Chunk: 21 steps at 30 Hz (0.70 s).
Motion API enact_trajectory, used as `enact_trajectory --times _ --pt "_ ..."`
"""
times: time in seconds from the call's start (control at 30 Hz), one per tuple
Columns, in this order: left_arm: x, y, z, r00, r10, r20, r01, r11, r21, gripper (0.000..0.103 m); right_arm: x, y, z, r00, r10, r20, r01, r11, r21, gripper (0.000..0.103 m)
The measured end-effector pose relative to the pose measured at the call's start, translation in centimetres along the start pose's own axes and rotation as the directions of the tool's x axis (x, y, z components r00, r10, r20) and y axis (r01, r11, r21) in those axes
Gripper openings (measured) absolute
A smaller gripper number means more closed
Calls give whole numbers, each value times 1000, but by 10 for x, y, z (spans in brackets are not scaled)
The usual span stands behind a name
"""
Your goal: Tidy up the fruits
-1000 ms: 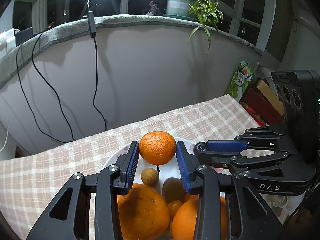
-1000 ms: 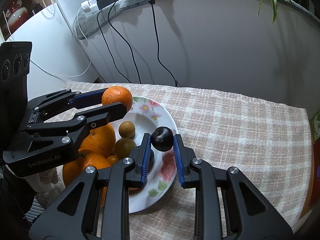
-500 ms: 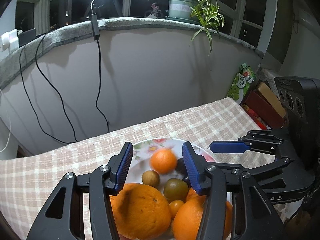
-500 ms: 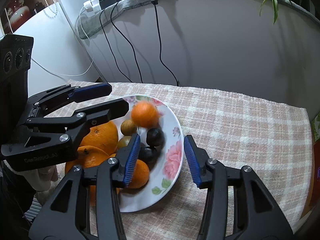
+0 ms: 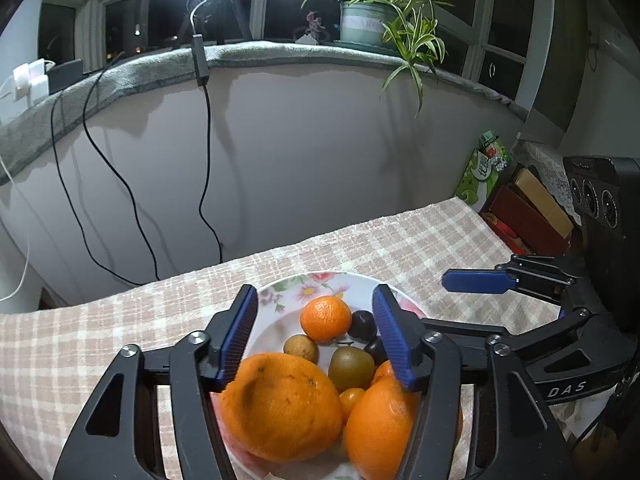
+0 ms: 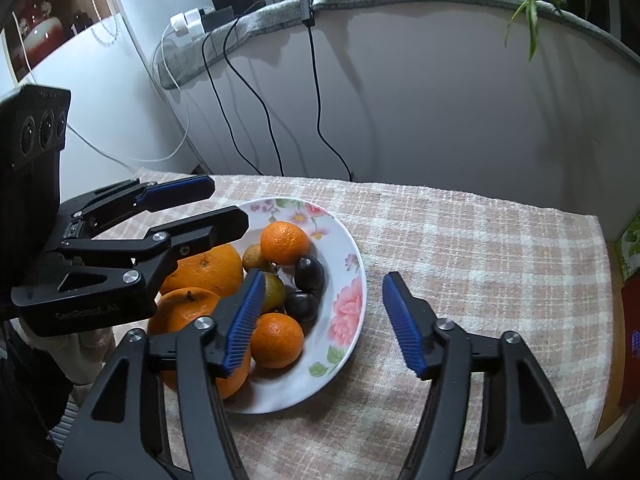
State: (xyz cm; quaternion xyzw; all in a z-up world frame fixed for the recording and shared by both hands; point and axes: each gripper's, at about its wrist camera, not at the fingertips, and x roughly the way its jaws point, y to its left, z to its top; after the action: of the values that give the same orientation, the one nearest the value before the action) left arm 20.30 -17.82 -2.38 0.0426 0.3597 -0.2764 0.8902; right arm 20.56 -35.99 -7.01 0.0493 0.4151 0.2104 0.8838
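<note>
Two readable marks: "DAS" on the right gripper (image 5: 476,280), "GenRobot.AI" on the left gripper (image 5: 316,332). Both jaws opening, empty, above the floral plate (image 6: 348,280) holding oranges (image 6: 206,266), a tangerine (image 6: 285,243) at twelve o'clock, dark plums (image 6: 309,273).

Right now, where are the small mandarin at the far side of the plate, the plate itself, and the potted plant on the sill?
small mandarin (image 5: 325,318): left wrist view, middle of its peel.
plate (image 6: 347,312): right wrist view, bare floral rim at right.
potted plant (image 5: 363,26): left wrist view, front of its pot.
</note>
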Motion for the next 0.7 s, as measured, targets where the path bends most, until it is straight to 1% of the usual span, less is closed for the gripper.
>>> enact_trajectory --times 0.03,0.07,0.13,0.27,0.43,0.5,0.57,0.63,0.67,0.7 --pt "-2 -1 0 1000 2 5 -2 1000 -1 69 -3 -1 -2 1000 -1 6 1 1000 5 74" --pt "-5 -1 0 1000 4 11 -4 1000 -1 69 -5 -1 -4 1000 -6 12 6 1000 10 79" --pt "-9 -2 -1 1000 10 20 -10 1000 0 70 -10 1 -6 999 -19 27 18 1000 12 83" --pt "-18 -3 -3 999 21 33 -21 1000 -7 74 -20 5 -13 997 -45 58 44 999 15 91" --pt "-30 -6 -8 998 47 45 -47 999 -10 76 -34 9 -19 992 -84 96 81 996 36 92" --pt "-35 -8 -10 997 54 54 -53 999 -9 76 -41 12 -22 989 -89 118 85 995 43 95" --pt "-43 -11 -12 996 62 69 -61 998 -10 76 -48 15 -25 985 -98 142 91 994 52 101" --pt "-51 -12 -14 994 68 85 -67 998 -17 76 -56 18 -28 980 -110 167 102 993 59 101" --pt "-56 -12 -16 993 69 95 -68 997 -23 77 -60 20 -30 977 -117 177 107 992 63 101" --pt "-60 -12 -17 992 72 99 -69 997 -29 82 -63 21 -32 975 -125 186 114 991 67 101"
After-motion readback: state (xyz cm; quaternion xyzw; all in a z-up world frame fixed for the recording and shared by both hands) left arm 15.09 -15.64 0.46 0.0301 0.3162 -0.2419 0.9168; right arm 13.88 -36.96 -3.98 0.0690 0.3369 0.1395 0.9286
